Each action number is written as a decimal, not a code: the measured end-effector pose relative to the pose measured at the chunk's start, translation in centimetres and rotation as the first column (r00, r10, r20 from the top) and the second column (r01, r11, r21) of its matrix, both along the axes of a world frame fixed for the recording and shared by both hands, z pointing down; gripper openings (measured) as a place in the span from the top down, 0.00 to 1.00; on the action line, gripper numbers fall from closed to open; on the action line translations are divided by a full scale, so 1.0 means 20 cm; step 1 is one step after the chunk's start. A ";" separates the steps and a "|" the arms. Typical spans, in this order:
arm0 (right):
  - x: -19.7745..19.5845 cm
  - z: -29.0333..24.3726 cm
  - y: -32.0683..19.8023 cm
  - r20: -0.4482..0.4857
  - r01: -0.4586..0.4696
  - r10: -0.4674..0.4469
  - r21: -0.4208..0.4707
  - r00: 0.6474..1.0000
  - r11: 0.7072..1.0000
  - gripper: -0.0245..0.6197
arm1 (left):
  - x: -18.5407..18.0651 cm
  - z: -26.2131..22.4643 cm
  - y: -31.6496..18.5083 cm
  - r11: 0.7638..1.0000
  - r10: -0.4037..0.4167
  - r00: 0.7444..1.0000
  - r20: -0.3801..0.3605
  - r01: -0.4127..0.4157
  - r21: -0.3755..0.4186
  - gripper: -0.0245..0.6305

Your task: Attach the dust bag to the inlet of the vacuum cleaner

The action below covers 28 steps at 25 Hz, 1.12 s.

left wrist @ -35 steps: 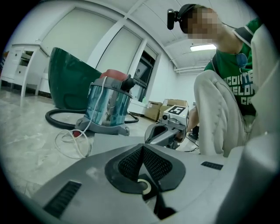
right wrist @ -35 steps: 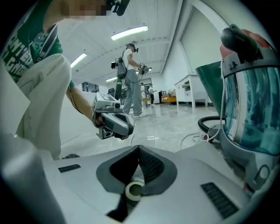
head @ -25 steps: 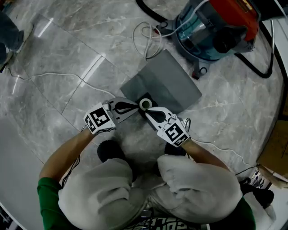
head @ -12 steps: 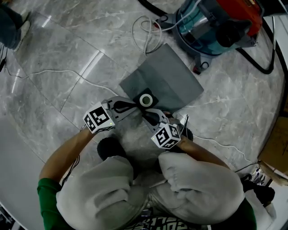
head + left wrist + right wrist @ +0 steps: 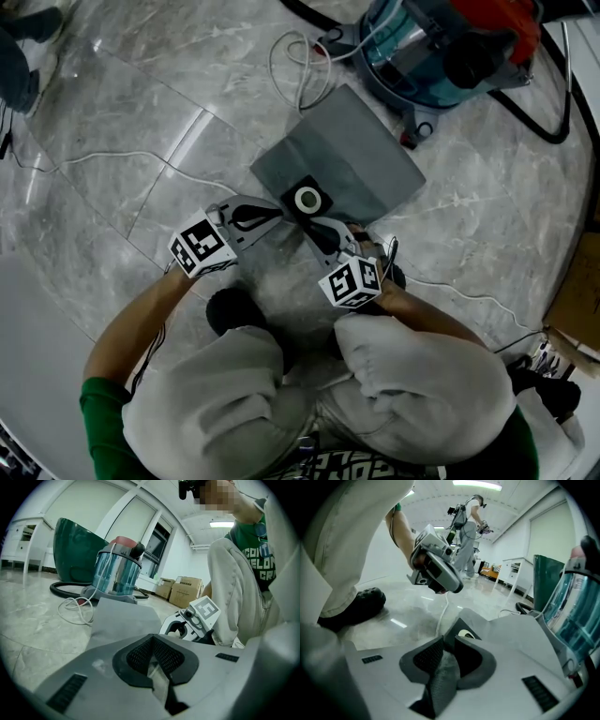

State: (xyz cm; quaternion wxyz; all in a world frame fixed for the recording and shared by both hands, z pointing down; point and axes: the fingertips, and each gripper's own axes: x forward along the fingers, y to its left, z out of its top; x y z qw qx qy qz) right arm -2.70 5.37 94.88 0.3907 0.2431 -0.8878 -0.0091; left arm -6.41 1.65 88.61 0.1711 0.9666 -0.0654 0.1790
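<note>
Grasp step: both tongs pinch the near edge of the dust bag.

The left gripper (image 5: 272, 214) and the right gripper (image 5: 315, 229) are each pressed together on grey fabric of the dust bag (image 5: 349, 159), at its end away from the vacuum cleaner (image 5: 441, 47), beside the white ring (image 5: 307, 199). The bag lies flat on the floor (image 5: 141, 141), just beside the vacuum cleaner, and looks empty. Next it probably needs lifting and its ring aligning with the inlet, which no view shows. Whether the drum holds anything cannot be told.
</note>
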 end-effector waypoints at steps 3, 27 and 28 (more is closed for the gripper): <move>0.07 -0.10 -0.08 0.040 -0.067 0.066 0.028 0.997 0.997 0.84 | 0.02 -0.04 -0.06 1.000 0.006 1.000 0.001 -0.006 0.028 0.96; 0.34 -0.27 -0.55 0.206 -0.335 0.339 -0.055 0.918 0.941 0.94 | 0.35 -0.39 -0.57 0.954 0.190 0.978 0.091 -0.206 0.216 0.96; 0.36 -0.30 -0.56 0.216 -0.329 0.331 -0.045 0.919 0.943 0.94 | 0.36 -0.41 -0.60 0.951 0.188 0.978 0.089 -0.204 0.232 0.96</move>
